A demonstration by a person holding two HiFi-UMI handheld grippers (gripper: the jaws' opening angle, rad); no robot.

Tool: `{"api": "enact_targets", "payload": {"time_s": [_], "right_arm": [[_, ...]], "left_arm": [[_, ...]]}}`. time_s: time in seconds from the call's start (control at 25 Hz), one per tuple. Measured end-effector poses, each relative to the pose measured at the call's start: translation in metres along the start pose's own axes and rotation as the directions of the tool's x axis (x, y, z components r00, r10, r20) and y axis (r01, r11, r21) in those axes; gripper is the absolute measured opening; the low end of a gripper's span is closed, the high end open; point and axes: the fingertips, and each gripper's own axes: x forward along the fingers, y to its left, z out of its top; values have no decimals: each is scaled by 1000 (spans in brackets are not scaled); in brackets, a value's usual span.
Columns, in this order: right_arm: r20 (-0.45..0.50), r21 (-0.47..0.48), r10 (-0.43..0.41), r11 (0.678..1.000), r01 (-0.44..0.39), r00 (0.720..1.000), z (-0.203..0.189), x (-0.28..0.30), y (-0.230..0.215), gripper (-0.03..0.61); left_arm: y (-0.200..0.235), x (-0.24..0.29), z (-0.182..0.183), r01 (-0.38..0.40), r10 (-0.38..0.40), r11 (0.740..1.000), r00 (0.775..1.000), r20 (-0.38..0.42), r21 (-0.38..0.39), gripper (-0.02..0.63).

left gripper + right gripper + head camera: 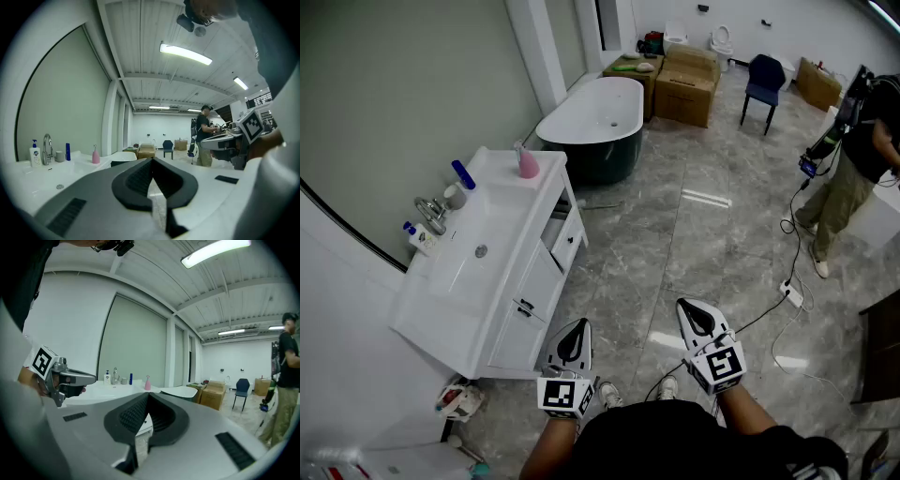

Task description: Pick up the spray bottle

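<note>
While we hold both tongs level above the floor (675,244), left tongs (579,324) and right tongs (684,305) are clenched on nothing (tips together). The spray bottle (528,162) stands upright on the worktop (502,211), at its end nearest the bathtub (591,117), well apart from both.

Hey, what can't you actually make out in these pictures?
Pink spray bottle: too small in all views to show which way its nozzle faces.
White pump bottle by the chrome tap: label too small, head view.
Standing person: cut by head view's right edge.
Floor clutter beside the white vanity: too small to identify.
</note>
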Motion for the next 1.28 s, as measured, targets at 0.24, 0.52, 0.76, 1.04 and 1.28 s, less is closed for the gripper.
{"api": "enact_targets", "payload": {"time_s": [0.24, 0.52, 0.76, 1.04, 1.28], "right_arm": [[15, 23, -6, 1000, 5, 1000, 8, 6, 9, -3], [6, 17, -7, 1000, 7, 1000, 3, 22, 25, -3], [41, 44, -16, 999, 15, 999, 12, 44, 51, 6], [47, 47, -42, 998, 40, 998, 17, 62, 77, 296], [129, 54, -81, 996, 75, 988, 28, 77, 71, 590]], "left_arm": [[9, -5, -1, 4, -4, 1000, 1000, -5, -2, -8], [30, -11, -3, 5, -5, 1000, 1000, -7, -14, -8], [56, -19, -8, 25, -25, 1000, 1000, -13, -9, -8], [81, -25, -10, 56, -56, 998, 998, -12, 2, -8], [90, -17, -13, 60, -60, 998, 998, -13, -12, -8]]}}
